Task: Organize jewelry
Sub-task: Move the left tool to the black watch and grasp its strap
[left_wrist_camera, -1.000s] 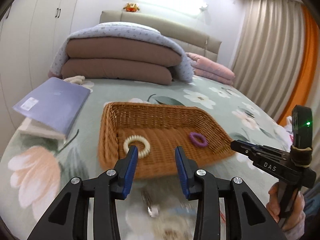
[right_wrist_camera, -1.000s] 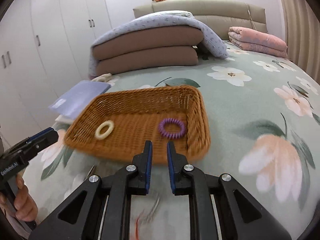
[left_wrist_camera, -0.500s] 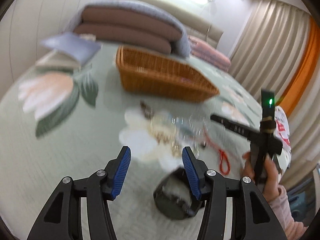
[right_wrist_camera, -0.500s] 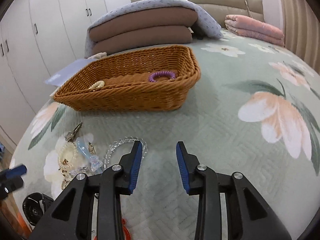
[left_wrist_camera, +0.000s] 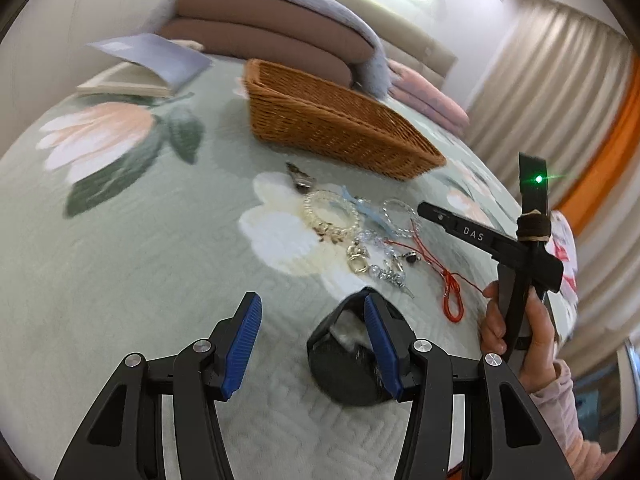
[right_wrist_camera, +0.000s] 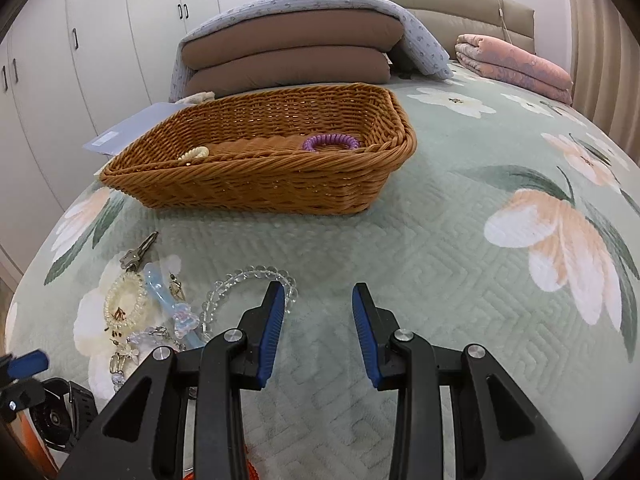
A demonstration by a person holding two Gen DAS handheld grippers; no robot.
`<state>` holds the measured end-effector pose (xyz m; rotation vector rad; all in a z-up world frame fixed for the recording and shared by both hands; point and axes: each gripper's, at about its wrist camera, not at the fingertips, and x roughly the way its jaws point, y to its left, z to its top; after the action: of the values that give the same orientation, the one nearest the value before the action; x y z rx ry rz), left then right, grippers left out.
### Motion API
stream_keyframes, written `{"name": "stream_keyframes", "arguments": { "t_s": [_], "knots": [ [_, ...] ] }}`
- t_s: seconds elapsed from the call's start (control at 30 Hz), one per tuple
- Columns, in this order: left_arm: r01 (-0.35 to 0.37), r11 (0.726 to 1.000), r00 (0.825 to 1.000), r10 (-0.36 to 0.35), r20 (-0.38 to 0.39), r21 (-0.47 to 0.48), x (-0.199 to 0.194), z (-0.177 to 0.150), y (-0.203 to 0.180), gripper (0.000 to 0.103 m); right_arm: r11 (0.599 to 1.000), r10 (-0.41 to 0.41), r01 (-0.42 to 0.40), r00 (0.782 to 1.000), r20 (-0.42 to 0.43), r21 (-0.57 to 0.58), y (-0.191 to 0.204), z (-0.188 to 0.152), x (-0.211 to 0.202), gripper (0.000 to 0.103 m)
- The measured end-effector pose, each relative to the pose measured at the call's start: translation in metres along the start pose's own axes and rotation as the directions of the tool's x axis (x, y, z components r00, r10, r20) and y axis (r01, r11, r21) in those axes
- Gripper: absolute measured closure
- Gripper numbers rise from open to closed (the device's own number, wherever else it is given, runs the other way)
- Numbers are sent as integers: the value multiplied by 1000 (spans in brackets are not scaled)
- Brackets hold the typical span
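Both grippers empty over the jewelry pile

My left gripper (left_wrist_camera: 312,344), jaws wide, lines up on what seems a black wristwatch (left_wrist_camera: 348,364); right gripper (right_wrist_camera: 318,330) gapes beside the clear bead bracelet (right_wrist_camera: 248,280), brown woven wicker basket (right_wrist_camera: 256,184) waiting.

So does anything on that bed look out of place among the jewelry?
Yes: a key lies at the far edge of the jewelry pile, and a black watch sits nearer. Neither matches the beads.
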<state>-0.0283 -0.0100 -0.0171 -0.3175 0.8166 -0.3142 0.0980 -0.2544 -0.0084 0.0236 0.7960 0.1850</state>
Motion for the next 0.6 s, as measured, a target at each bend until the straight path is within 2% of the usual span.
{"name": "stream_keyframes", "arguments": {
  "t_s": [0.1, 0.2, 0.3, 0.37, 0.43, 0.6],
  "knots": [
    [-40, 999, 996, 39, 83, 6, -18, -18, -12, 48, 1000, -2, 2, 1000, 1, -5, 1, 0, 0, 65],
    [-79, 996, 989, 73, 128, 49, -28, -37, -25, 48, 1000, 2, -2, 1000, 1, -6, 1, -1, 0, 65],
    [-105, 984, 990, 90, 107, 142, -24, -50, -37, 48, 1000, 6, -6, 1000, 1, 0, -2, -1, 0, 65],
    [-160, 968, 985, 145, 90, 193, -14, -54, -44, 48, 1000, 9, -9, 1000, 0, 7, -3, -1, 0, 65],
    [-197, 957, 979, 182, 87, 213, -6, -54, -43, 45, 1000, 15, -15, 1000, 0, 14, -4, -1, -1, 65],
    [-220, 948, 974, 200, 108, 232, -11, -48, -33, 45, 1000, 20, -20, 1000, -6, 14, -5, -1, 1, 65]
  ]
}}
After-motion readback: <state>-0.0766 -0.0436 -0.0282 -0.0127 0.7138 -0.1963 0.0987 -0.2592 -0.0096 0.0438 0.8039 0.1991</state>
